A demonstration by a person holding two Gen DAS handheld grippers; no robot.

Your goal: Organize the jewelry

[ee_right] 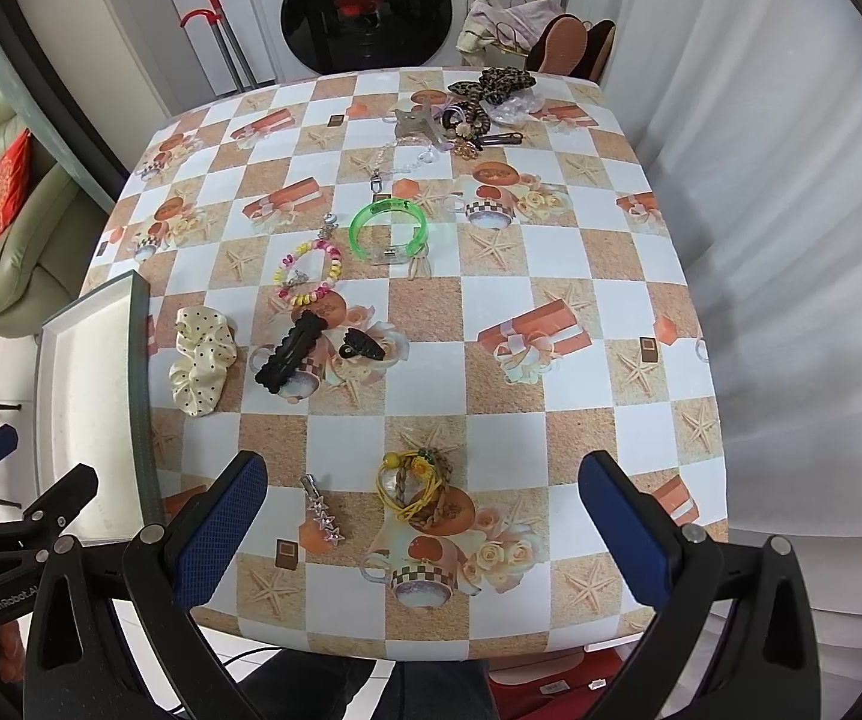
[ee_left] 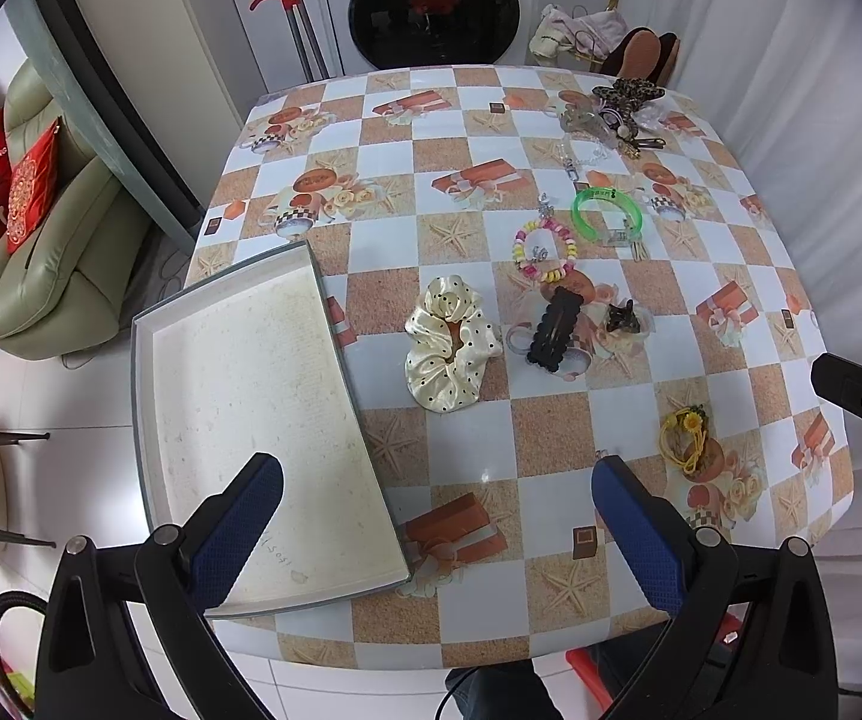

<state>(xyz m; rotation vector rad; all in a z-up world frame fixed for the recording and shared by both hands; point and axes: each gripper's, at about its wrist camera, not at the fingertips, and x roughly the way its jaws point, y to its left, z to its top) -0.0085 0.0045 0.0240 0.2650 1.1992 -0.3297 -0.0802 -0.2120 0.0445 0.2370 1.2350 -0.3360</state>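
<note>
- Right wrist view: right gripper (ee_right: pixel 422 531) fingers spread wide, empty, above the yellow hair tie (ee_right: pixel 416 489).
- Left gripper (ee_left: pixel 437 519) likewise wide, empty.
- Tray (ee_right: pixel 141 360) at nine o'clock on the surface (ee_right: pixel 581 420); lower straight, pinch the braid.

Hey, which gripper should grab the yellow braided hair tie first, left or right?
Right. The yellow braided hair tie lies just ahead of the open right gripper, between its fingers. The left gripper, also open, hangs nearer the tray.
</note>
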